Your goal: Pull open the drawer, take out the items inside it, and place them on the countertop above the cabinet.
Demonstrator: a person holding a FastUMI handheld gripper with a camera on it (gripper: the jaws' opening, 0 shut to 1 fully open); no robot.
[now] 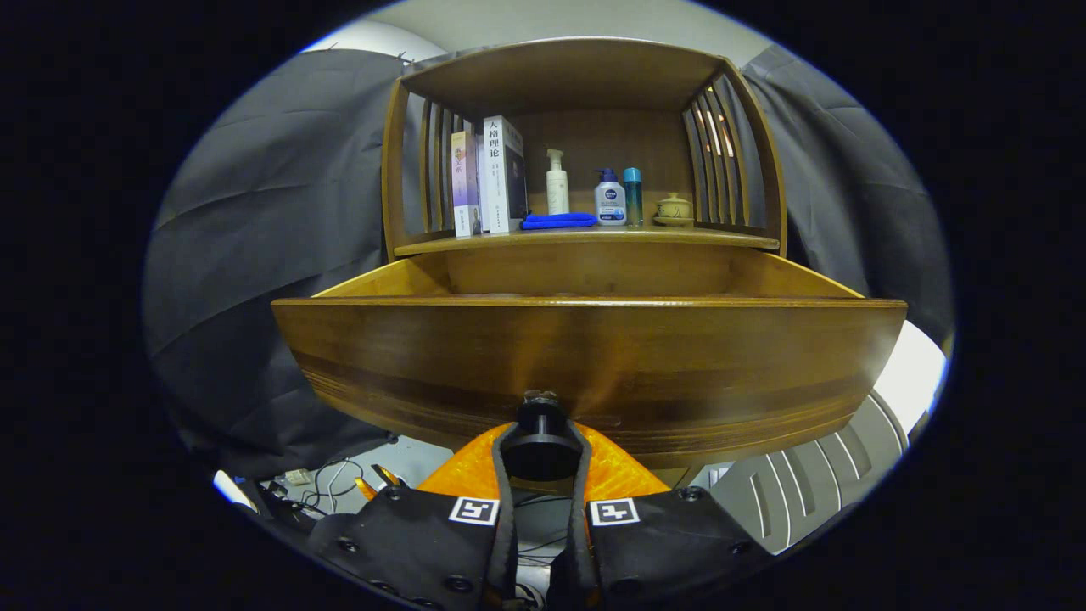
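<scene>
Drawer (590, 365): pulled out from the cabinet (585, 144), wooden front panel directly ahead of the fingers. Inner side walls and back wall visible above the front panel's top edge; floor of the drawer and any contents hidden behind the panel.

Knob (540, 437): dark, round, mounted low on the drawer front at its middle. Seated between the two fingers.

Gripper (541, 454): fingers closed on the knob, one pressing each side. Square markers on the finger bodies behind the tips.

Countertop (585, 240): flat wooden shelf just above the open drawer, enclosed by slatted side panels and a curved top. Standing on it, from one side to the other: two upright books (490, 176), a white pump bottle (556, 182), a folded blue cloth (558, 221) lying flat in front of that bottle, a second pump bottle (609, 198) with a blue top, a slim blue bottle (633, 195) just beside it, and a small lidded pot (673, 209).

Surroundings: dark cloth behind and to both sides of the cabinet. Cables (327, 479) on the floor below the drawer, beside the gripper.
</scene>
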